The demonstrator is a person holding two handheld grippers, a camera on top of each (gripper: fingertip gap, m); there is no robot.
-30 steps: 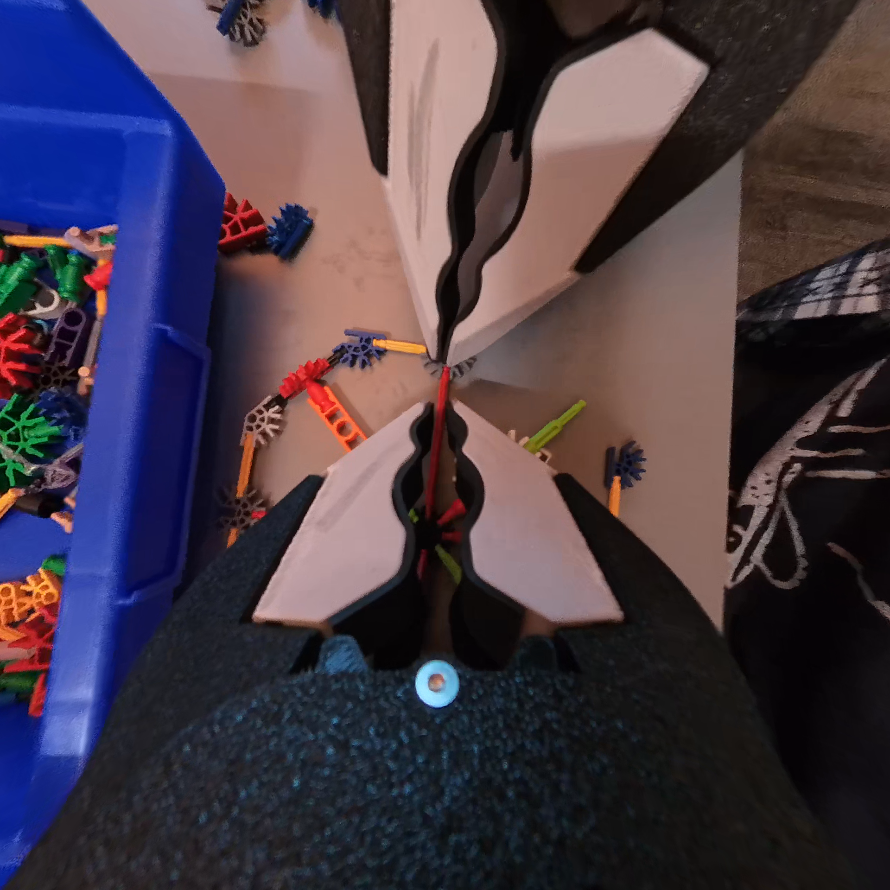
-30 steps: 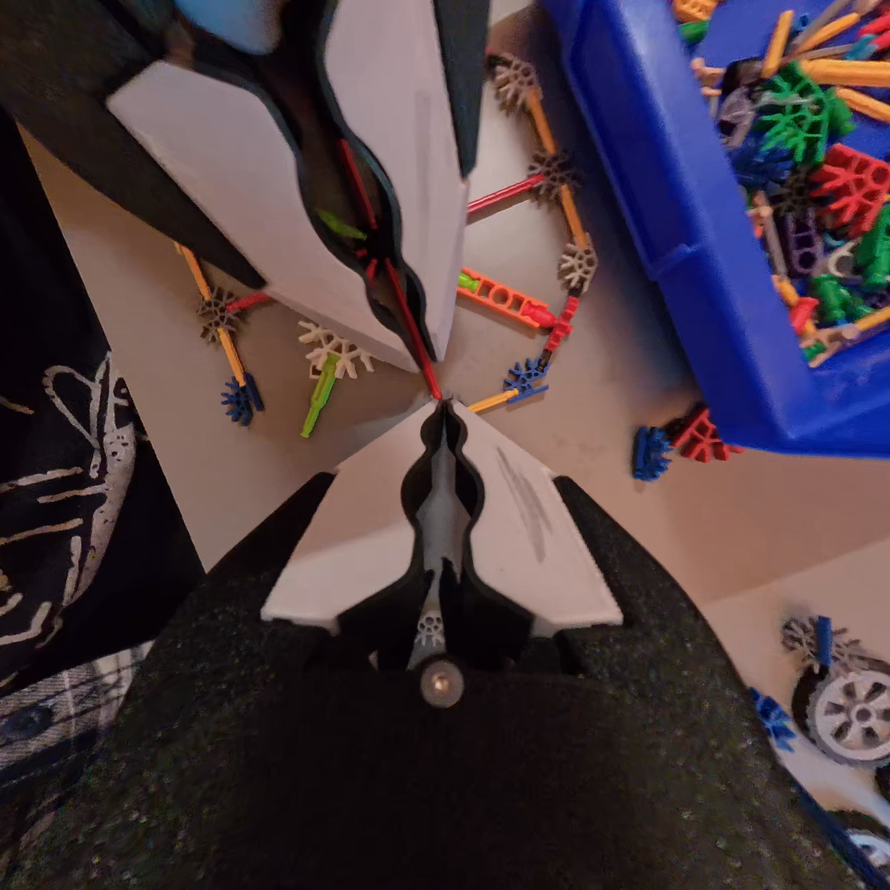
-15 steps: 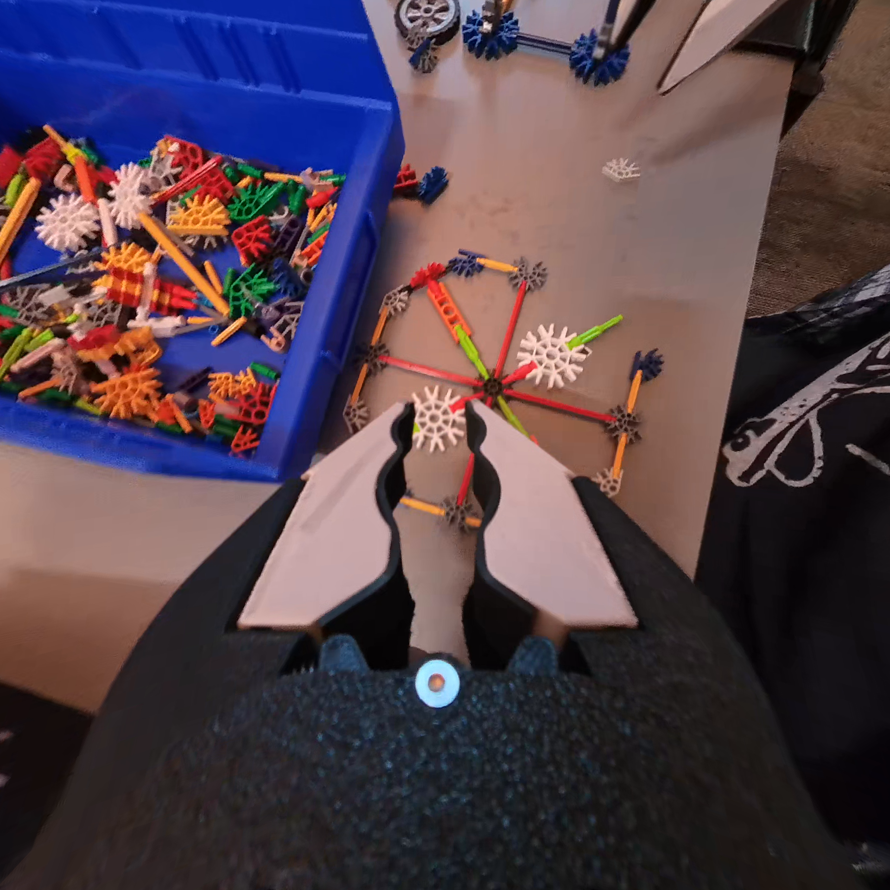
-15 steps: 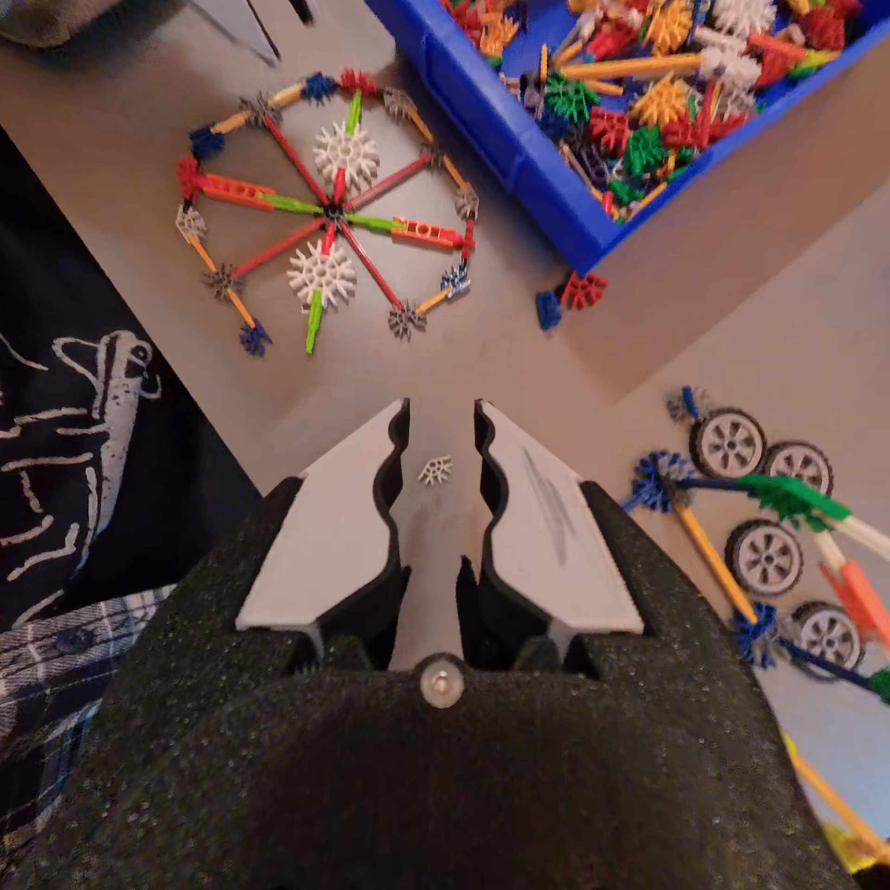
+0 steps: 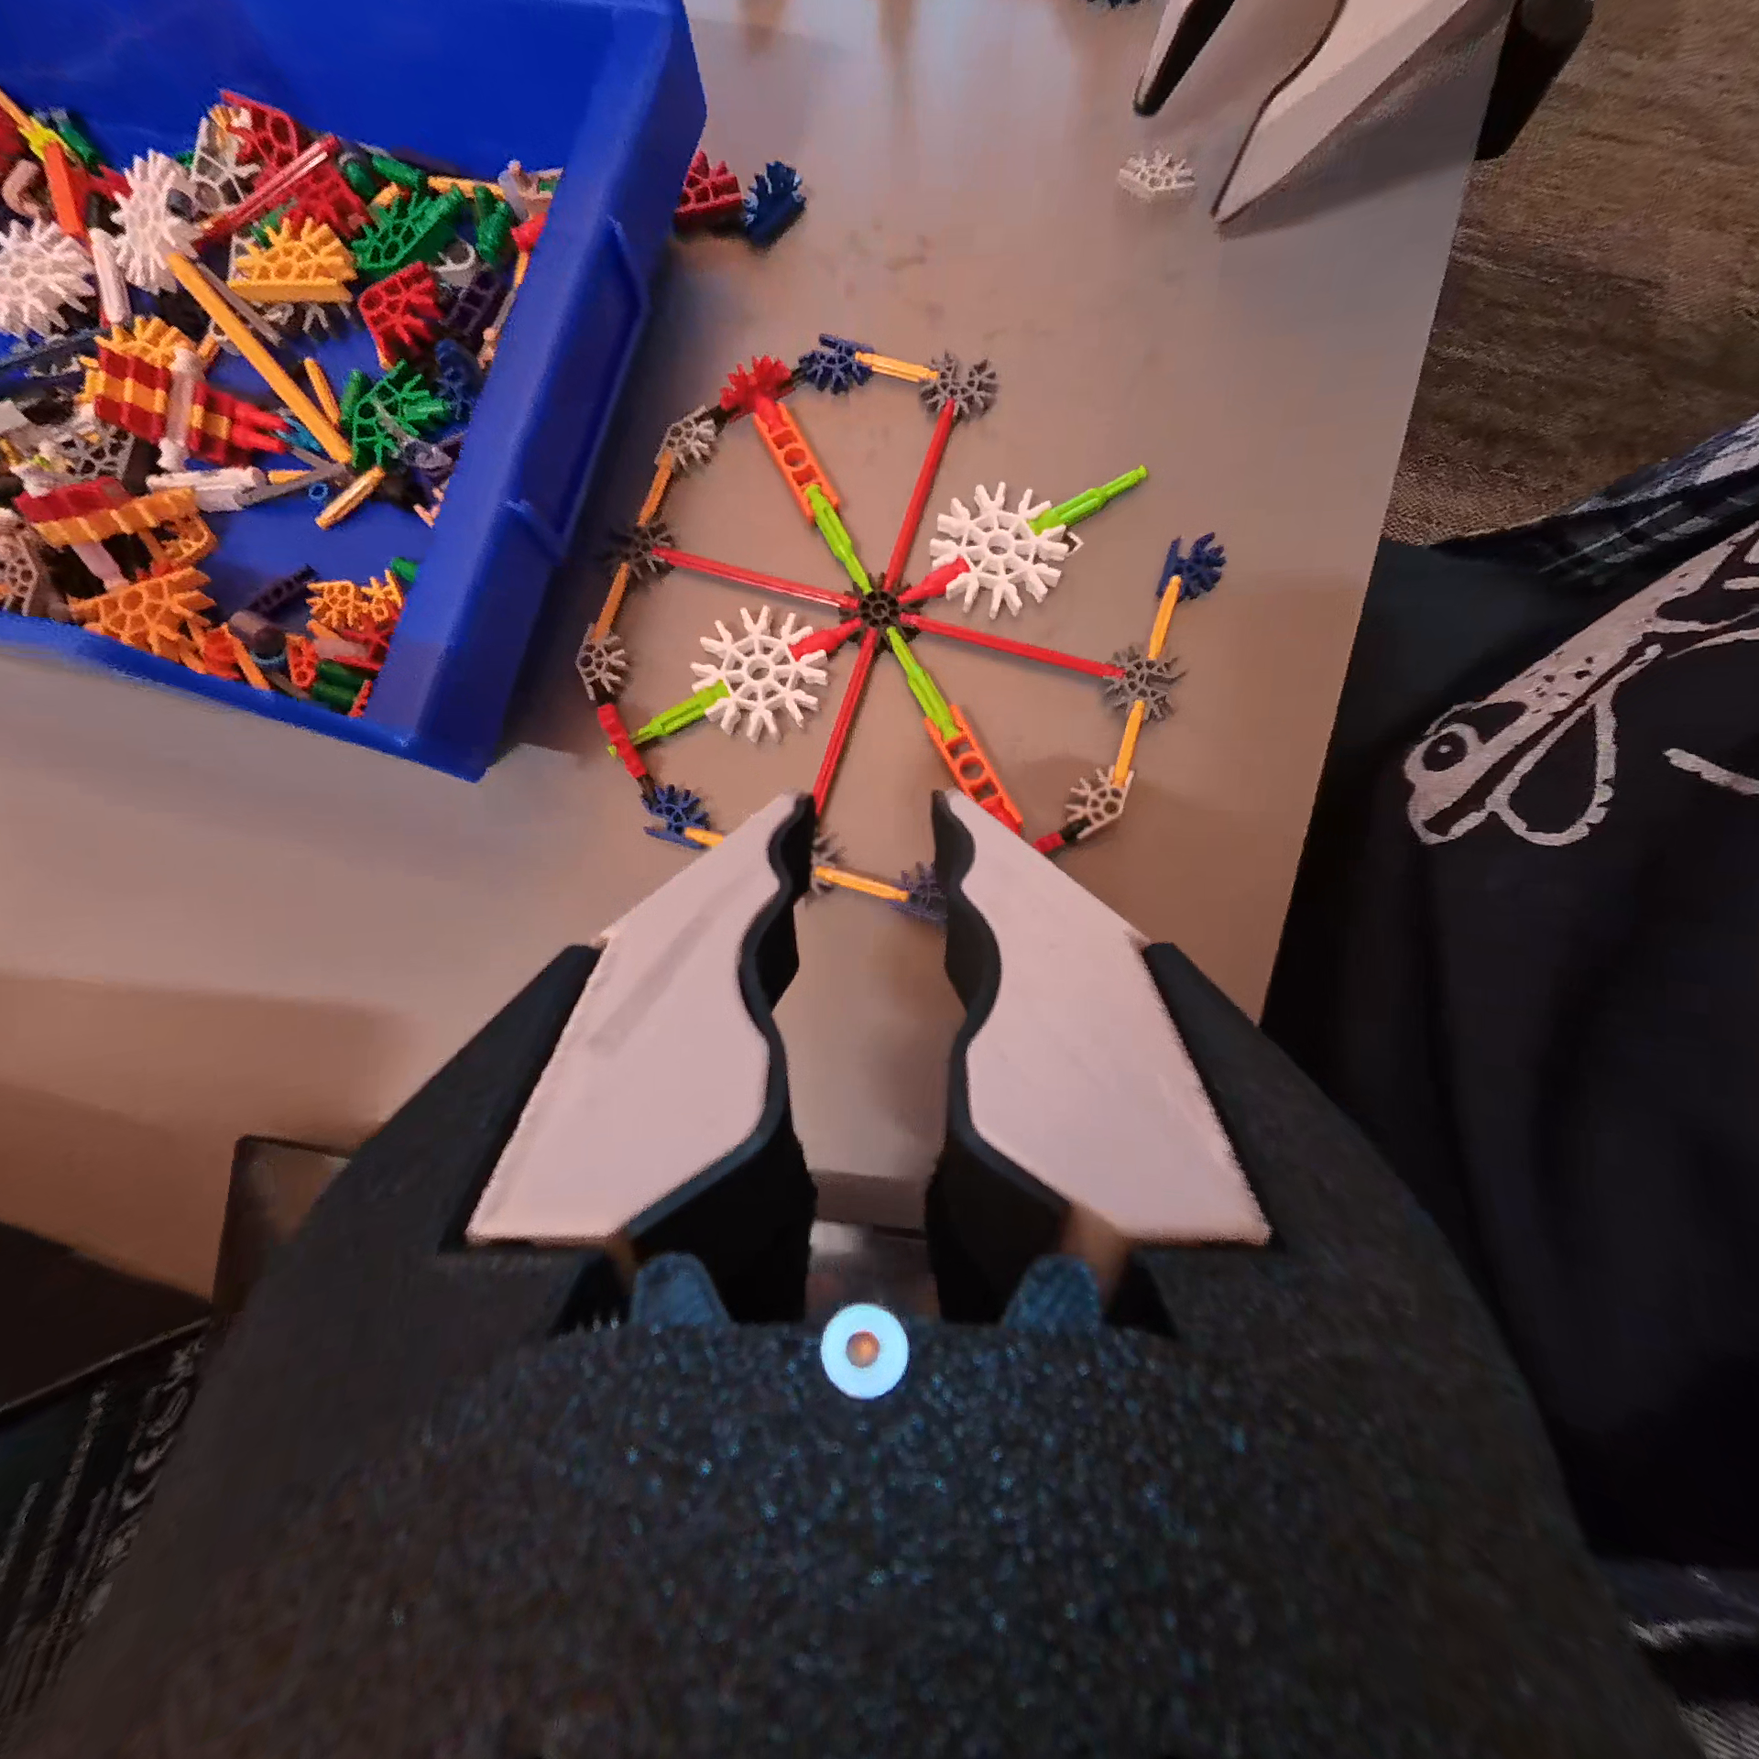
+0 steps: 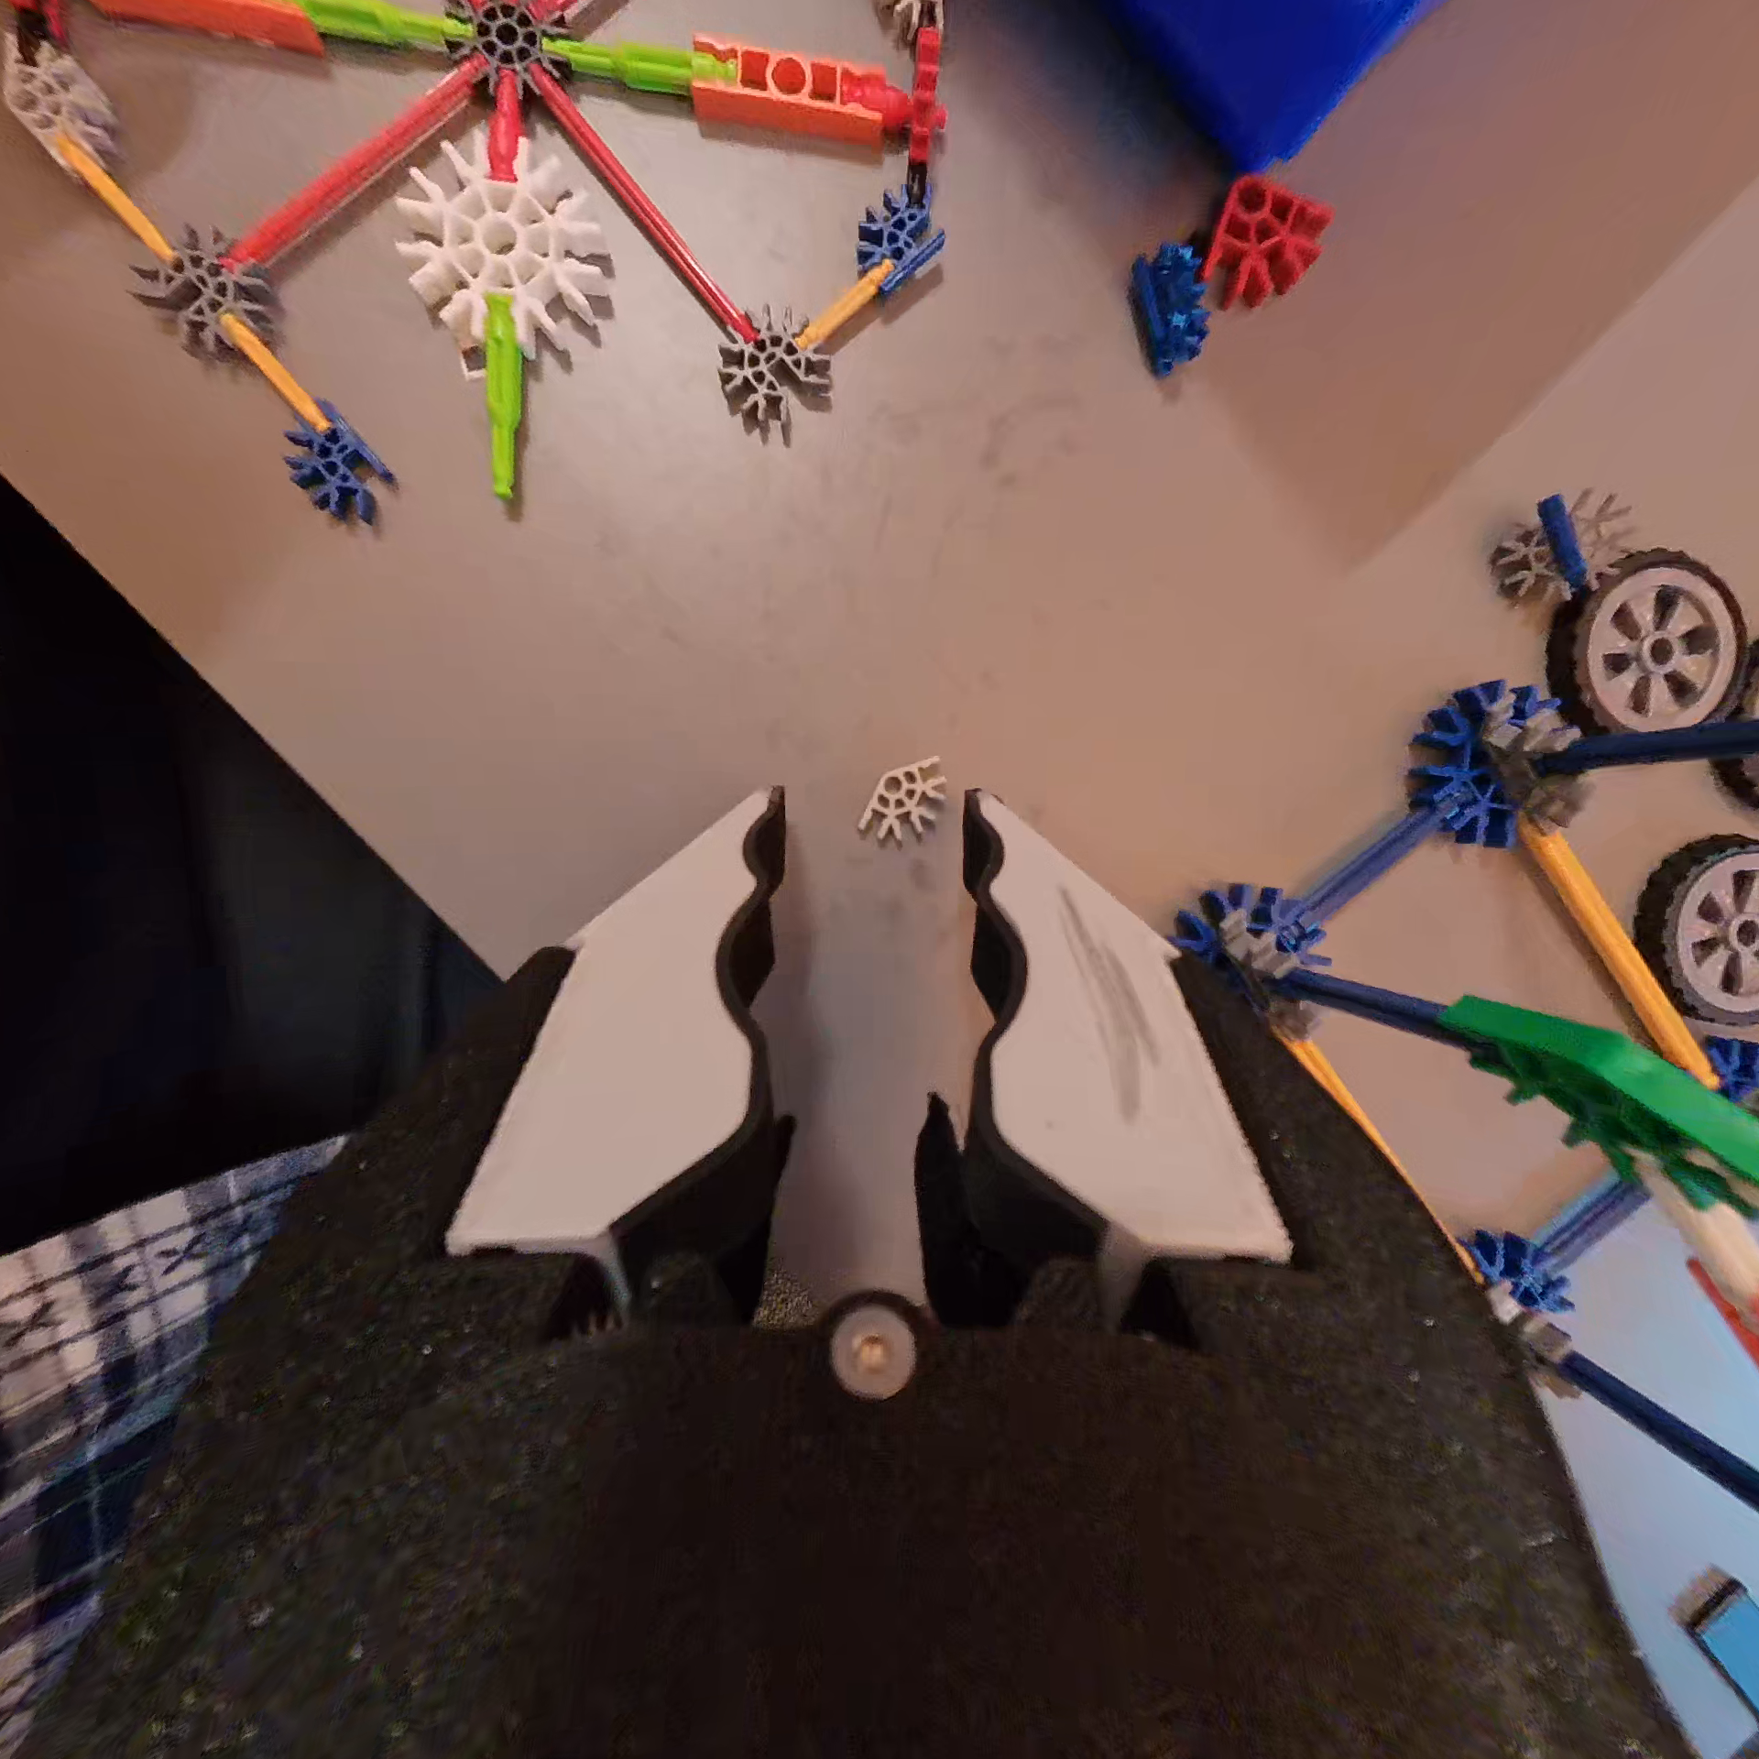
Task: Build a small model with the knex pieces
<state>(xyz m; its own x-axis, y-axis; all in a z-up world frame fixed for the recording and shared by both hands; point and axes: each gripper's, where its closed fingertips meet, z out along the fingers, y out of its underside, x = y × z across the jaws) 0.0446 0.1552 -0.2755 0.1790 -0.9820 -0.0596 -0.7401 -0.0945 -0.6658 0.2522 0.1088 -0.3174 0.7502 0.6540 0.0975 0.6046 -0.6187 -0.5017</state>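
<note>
A tan surface (image 6: 952,571) carries a flat spoked wheel (image 5: 880,609) under the left gripper (image 5: 871,819), jaws apart and empty; the right gripper (image 6: 874,800), jaws apart, nearly straddles a small grey connector (image 6: 902,784), seemingly flat, which could skid away if clipped.

Both claws have let go and pulled apart: left claw (image 5: 871,828) gapes above the wheel (image 5: 880,604), right claw (image 6: 874,804) beside a loose grey connector (image 6: 902,784).

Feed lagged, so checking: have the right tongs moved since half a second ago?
Yes. The right tongs have closed in on the small grey connector lying on the table; it now sits level with their open tips, no longer inside the gap.
</note>
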